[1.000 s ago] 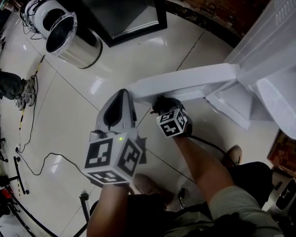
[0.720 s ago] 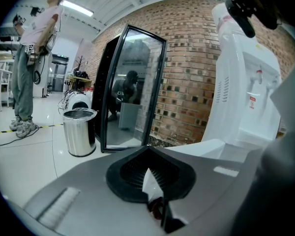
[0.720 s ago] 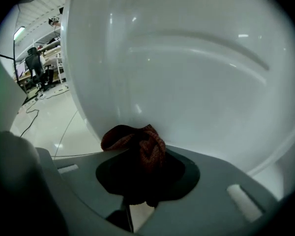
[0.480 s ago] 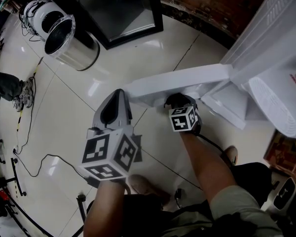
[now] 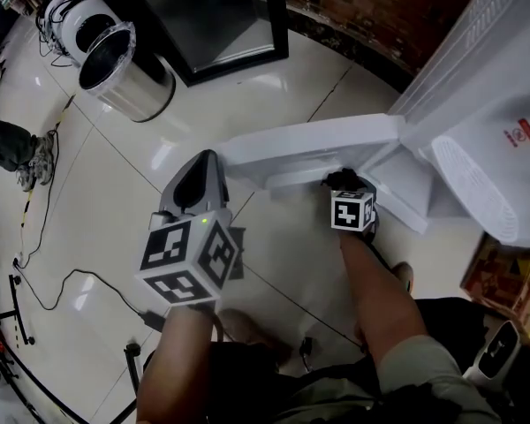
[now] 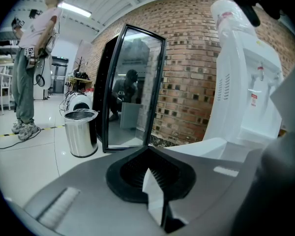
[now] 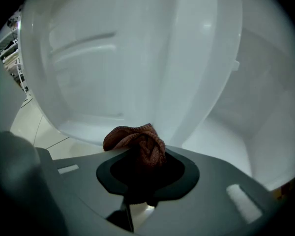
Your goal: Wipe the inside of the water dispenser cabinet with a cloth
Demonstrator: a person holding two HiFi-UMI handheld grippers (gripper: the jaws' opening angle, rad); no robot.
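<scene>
The white water dispenser (image 5: 477, 104) stands at the right with its lower cabinet door (image 5: 309, 144) swung open over the floor. My right gripper (image 5: 340, 180) reaches in by the door's hinge end, at the cabinet mouth. In the right gripper view that gripper (image 7: 137, 154) is shut on a bunched reddish-brown cloth (image 7: 136, 140), just in front of the door's white inner face (image 7: 88, 58); the shadowed cabinet interior (image 7: 265, 112) lies to the right. My left gripper (image 5: 199, 182) hovers left of the door, shut and empty (image 6: 152, 178). It faces the dispenser (image 6: 246, 82).
A steel bin (image 5: 124, 64) stands at the upper left, and a black-framed glass panel (image 5: 212, 16) leans at the brick wall (image 5: 380, 7). Cables (image 5: 35, 281) trail over the tiled floor at left. A person (image 6: 32, 68) stands far left.
My right gripper has moved right along the open door toward the cabinet, rolling as it went, cloth still held. The left gripper has stayed put.
</scene>
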